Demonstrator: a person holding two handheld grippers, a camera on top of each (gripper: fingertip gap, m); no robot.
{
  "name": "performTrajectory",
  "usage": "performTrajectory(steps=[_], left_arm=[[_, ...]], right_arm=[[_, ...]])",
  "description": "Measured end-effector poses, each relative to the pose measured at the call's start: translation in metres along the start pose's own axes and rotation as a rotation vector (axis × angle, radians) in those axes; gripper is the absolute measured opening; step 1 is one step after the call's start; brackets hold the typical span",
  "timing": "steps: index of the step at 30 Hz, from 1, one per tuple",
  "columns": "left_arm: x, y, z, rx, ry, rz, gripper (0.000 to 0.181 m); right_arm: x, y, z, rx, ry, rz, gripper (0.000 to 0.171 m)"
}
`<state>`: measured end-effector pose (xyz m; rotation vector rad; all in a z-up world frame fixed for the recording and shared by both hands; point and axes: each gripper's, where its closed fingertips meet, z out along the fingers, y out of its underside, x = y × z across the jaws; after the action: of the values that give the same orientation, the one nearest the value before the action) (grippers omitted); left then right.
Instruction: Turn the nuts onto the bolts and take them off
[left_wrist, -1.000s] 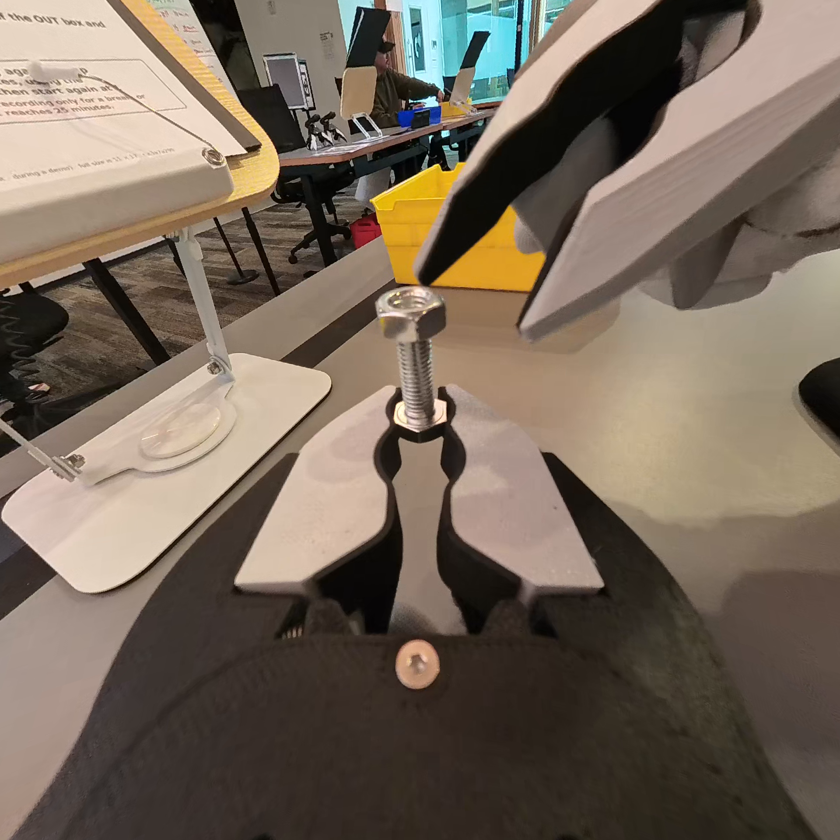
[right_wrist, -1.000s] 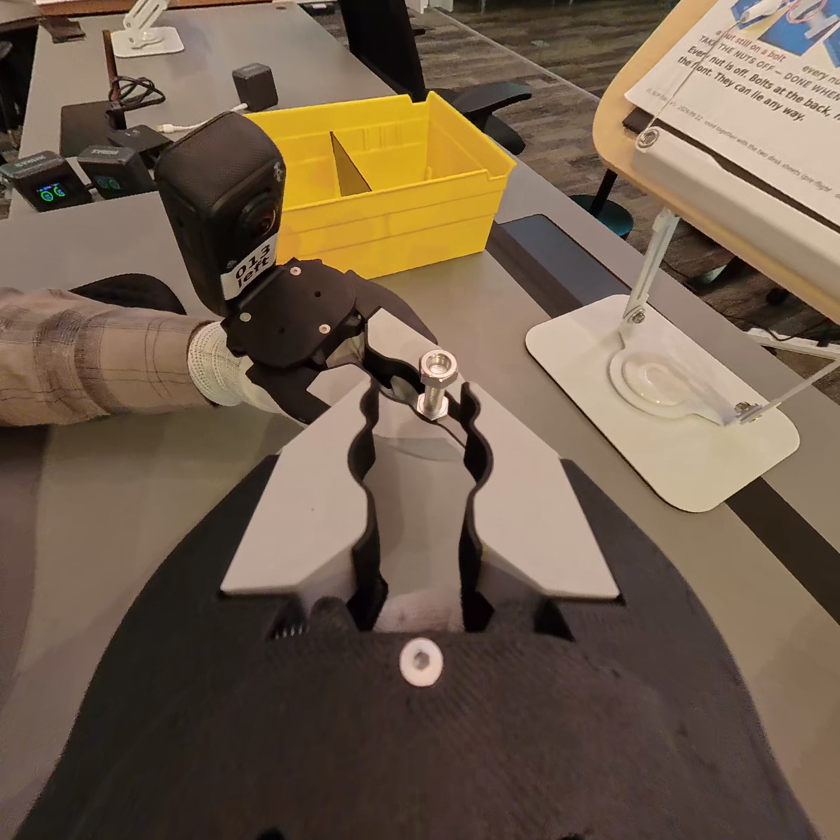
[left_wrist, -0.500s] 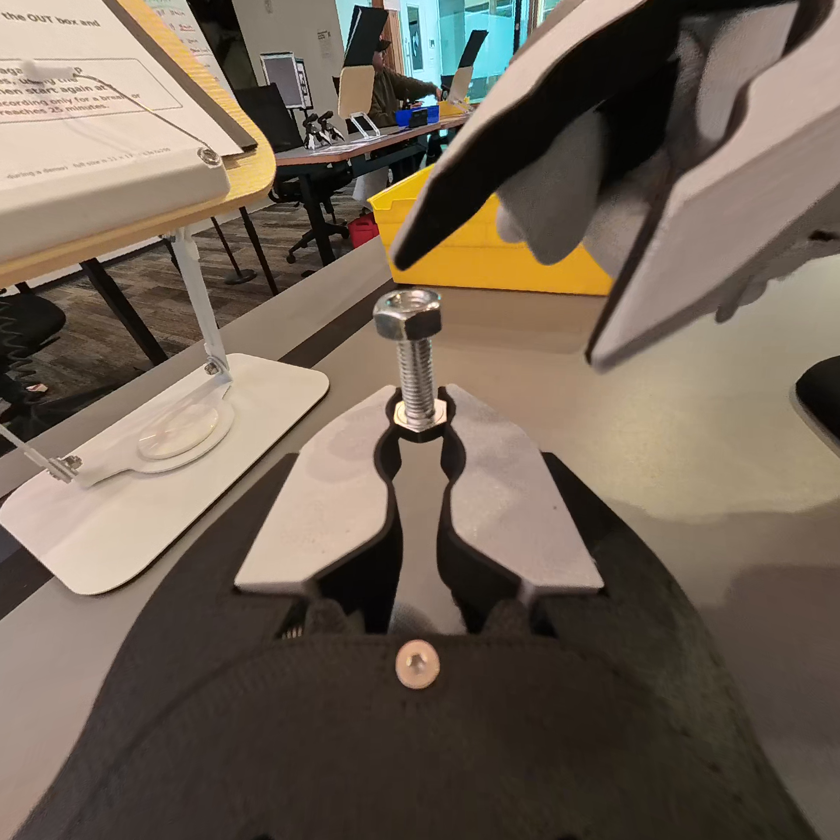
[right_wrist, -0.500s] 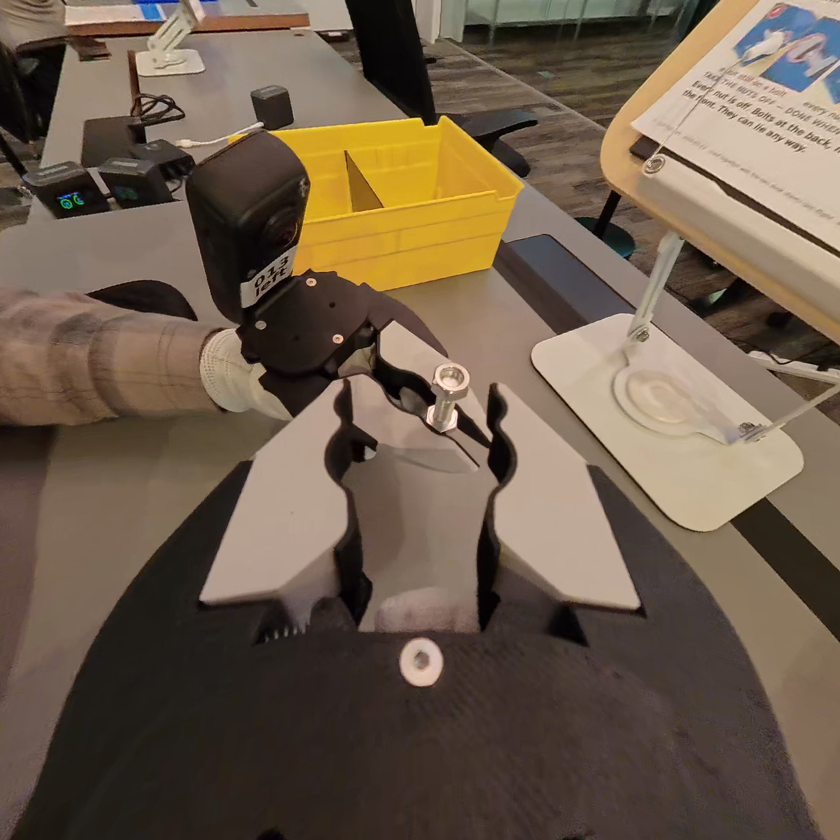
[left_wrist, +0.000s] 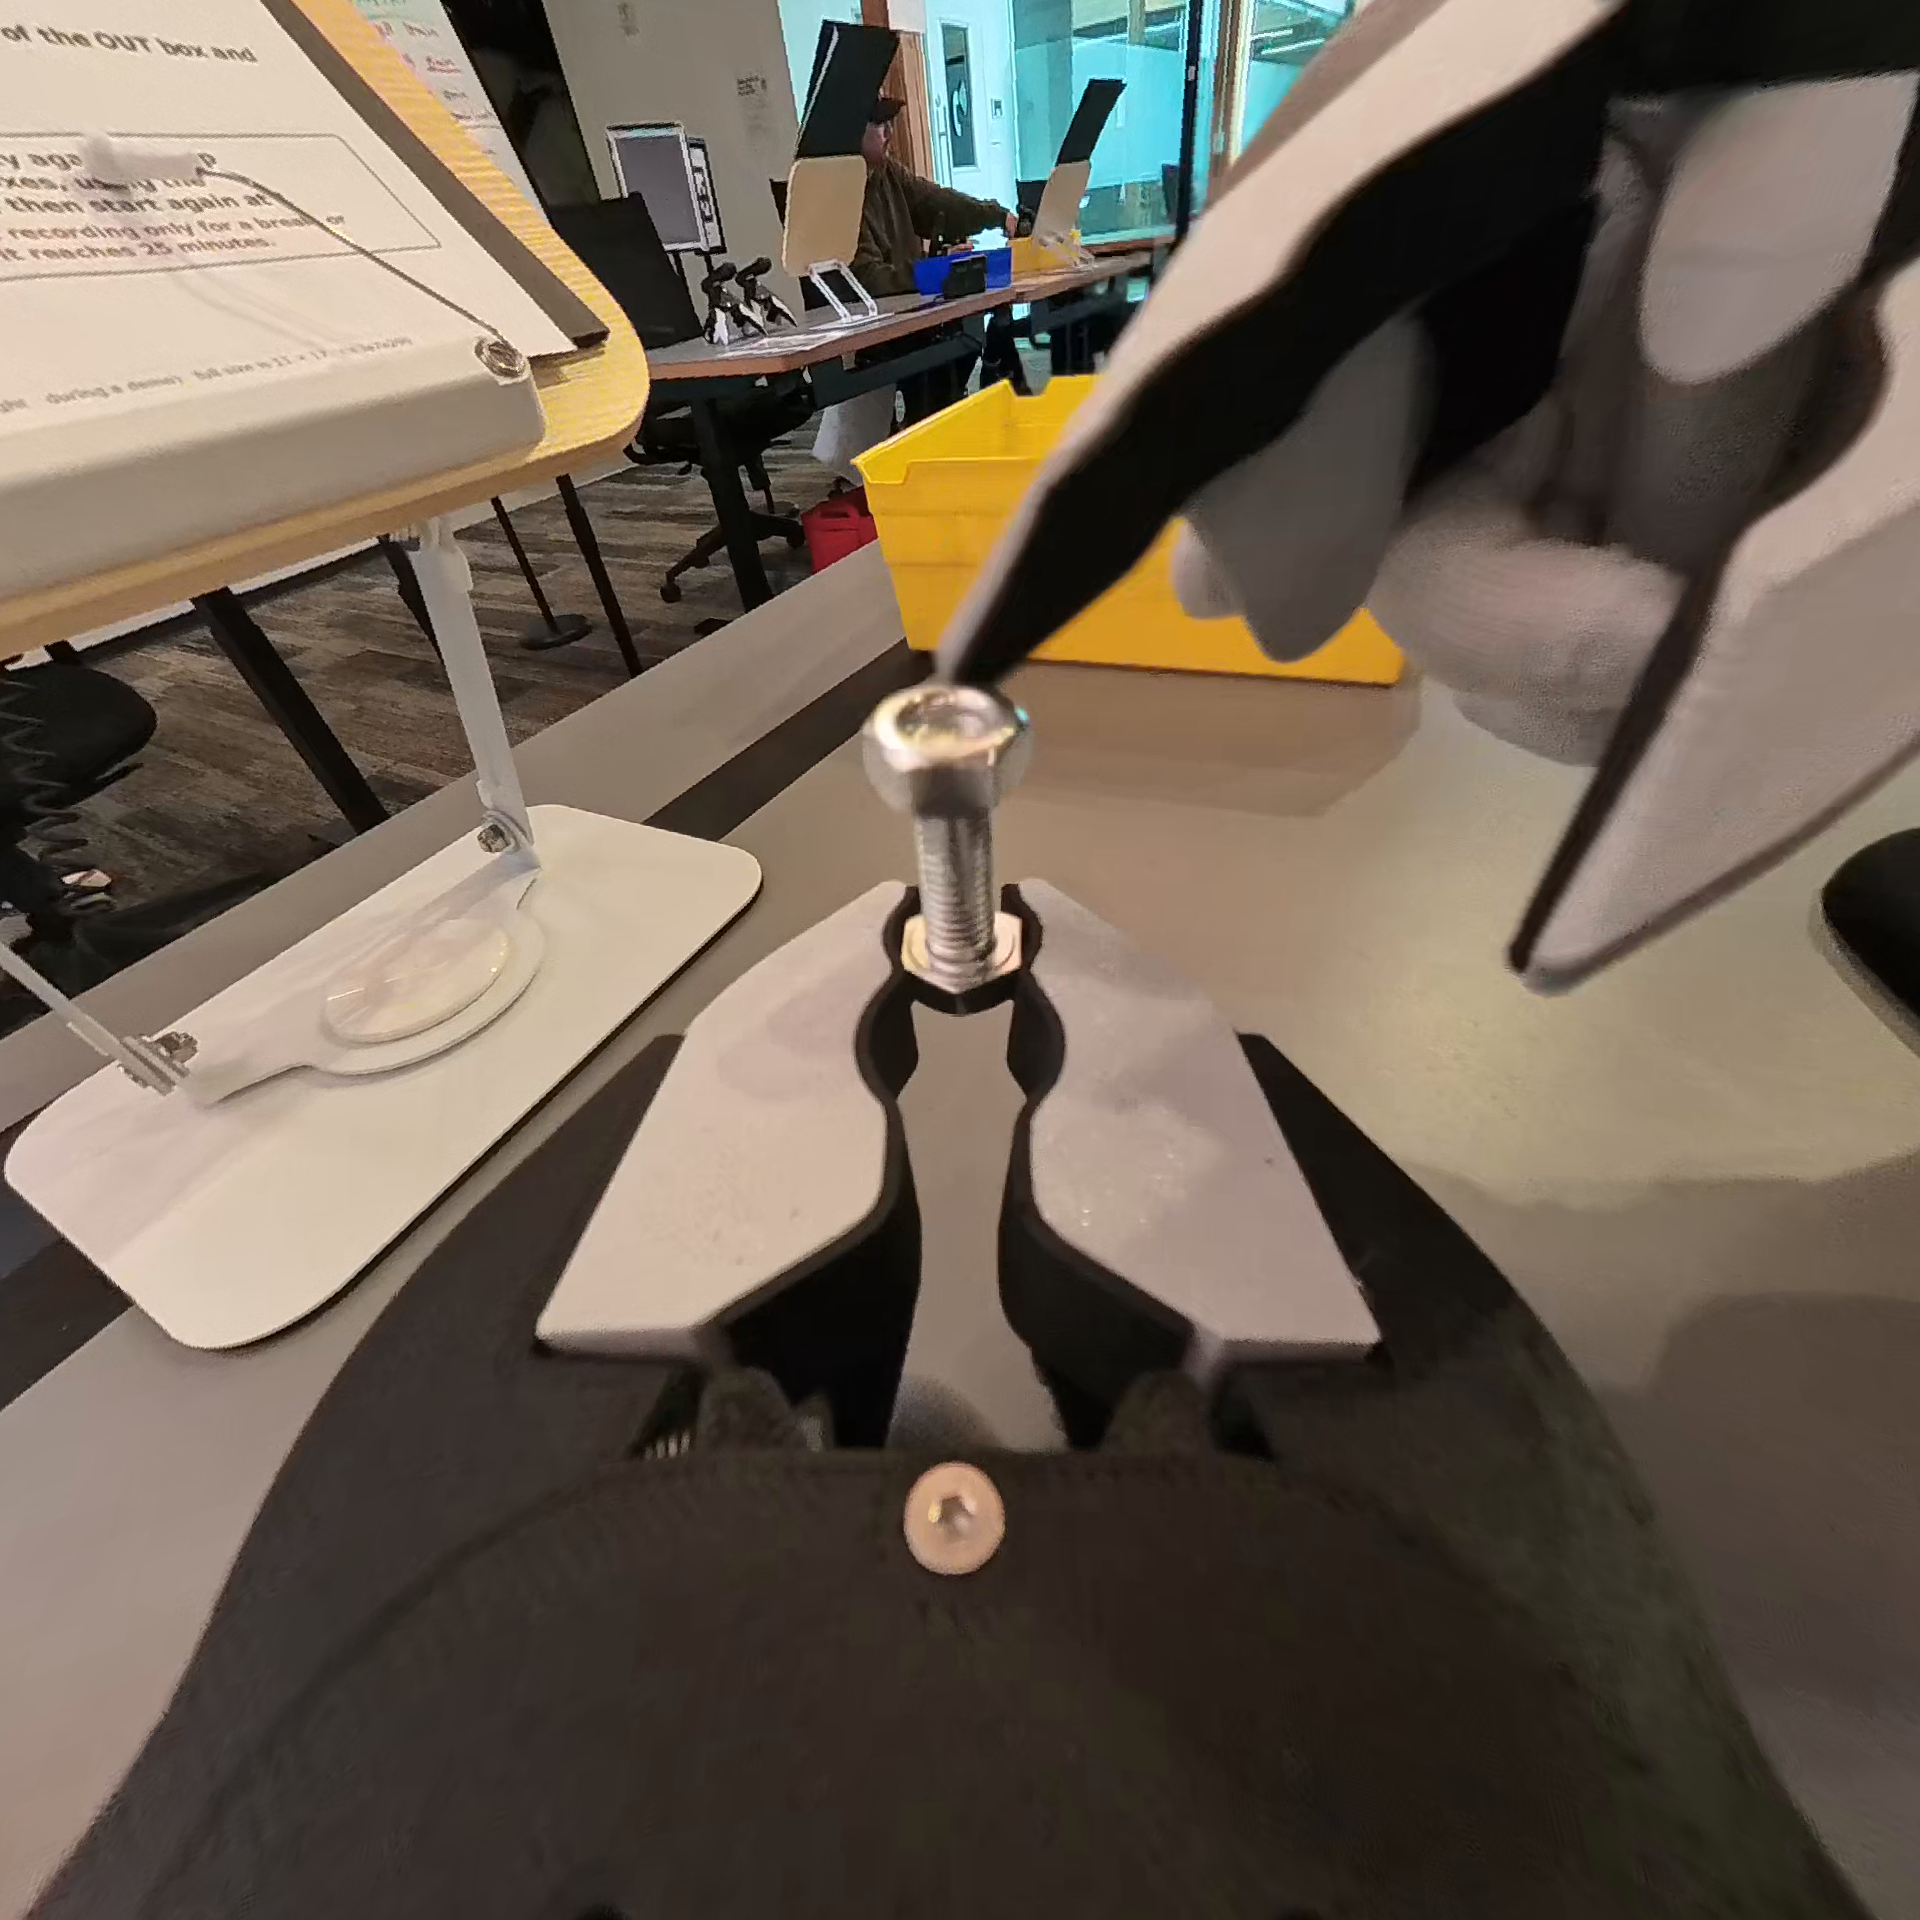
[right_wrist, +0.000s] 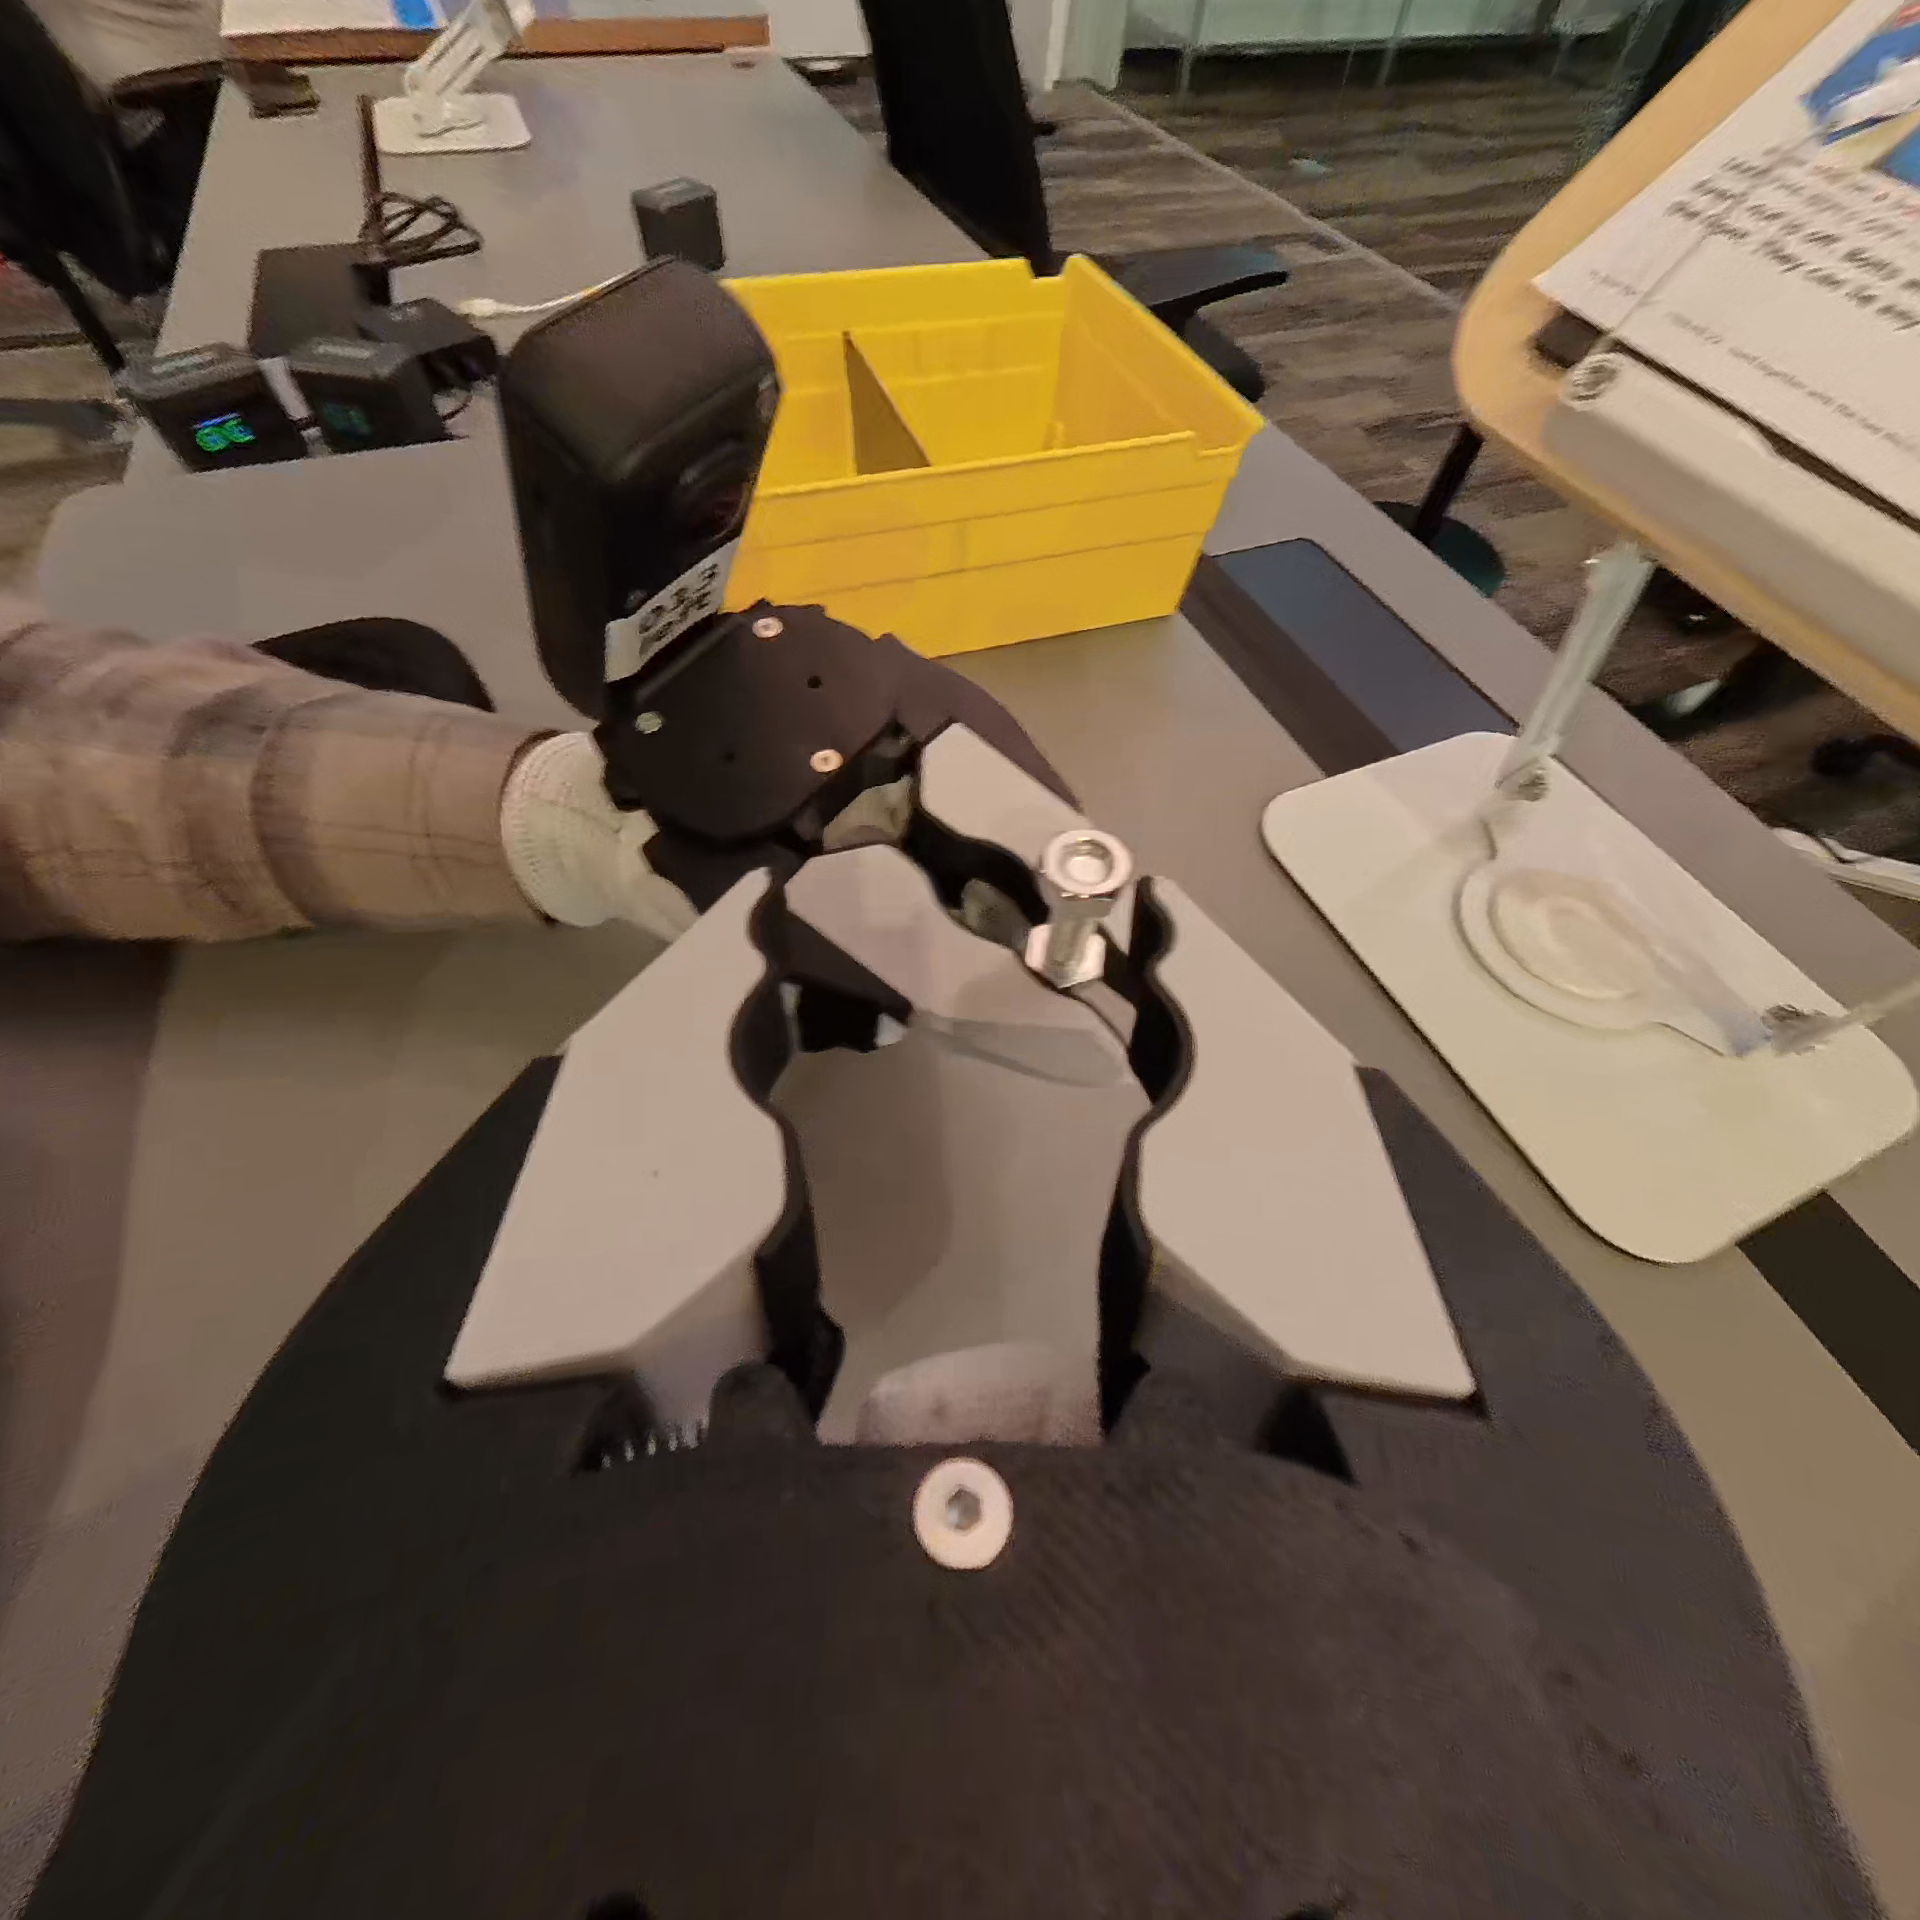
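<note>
Bolt (left_wrist: 954, 894) stands upright above the grey table (left_wrist: 1351, 1039), head down, pinched at that head by the left gripper (left_wrist: 958, 961), whose fingers press together on it. Nut (left_wrist: 948, 740) sits at the bolt's top end. Right gripper (right_wrist: 951, 935) hovers over the nut, fingers spread wide, one tip at the nut's rim. Yellow bin (right_wrist: 997, 540) lies beyond the bolt, bare table between; a white stand base (left_wrist: 343, 1049) sits beside it.

silver bolt (left_wrist: 953, 831) at centre, yellow bin (right_wrist: 997, 457) above it, grey table (right_wrist: 312, 1039), plaid sleeve (right_wrist: 239, 790) at left, white stand (left_wrist: 343, 1049) lower left.
</note>
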<state>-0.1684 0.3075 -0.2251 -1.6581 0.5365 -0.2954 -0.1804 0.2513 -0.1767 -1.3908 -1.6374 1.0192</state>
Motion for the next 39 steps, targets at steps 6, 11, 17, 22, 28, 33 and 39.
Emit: performTrajectory(steps=[6,11,17,22,28,33,39], left_arm=[[-0.003,-0.002,-0.002,0.007,-0.003,-0.015,0.014],[0.000,-0.001,0.000,0.003,0.005,-0.010,0.014],[-0.003,-0.002,-0.002,0.007,0.003,-0.022,0.013],[0.001,0.000,0.000,-0.003,0.012,-0.014,0.013],[0.001,0.000,0.000,-0.009,0.017,-0.004,0.013],[-0.002,-0.001,-0.002,0.000,0.014,-0.020,0.012],[0.005,0.002,0.001,-0.020,0.024,0.021,0.012]], right_arm=[[-0.017,-0.004,-0.009,0.042,-0.123,0.012,0.019],[0.000,0.000,0.003,0.009,0.006,-0.010,0.076],[-0.030,0.004,-0.006,0.001,-0.204,0.009,0.004],[-0.008,-0.003,0.001,0.024,-0.030,-0.034,0.063],[-0.009,0.010,0.013,-0.060,-0.008,-0.093,0.057],[-0.040,0.009,-0.007,-0.049,-0.212,-0.092,0.000],[-0.010,0.003,0.009,-0.067,0.004,-0.194,0.039]])
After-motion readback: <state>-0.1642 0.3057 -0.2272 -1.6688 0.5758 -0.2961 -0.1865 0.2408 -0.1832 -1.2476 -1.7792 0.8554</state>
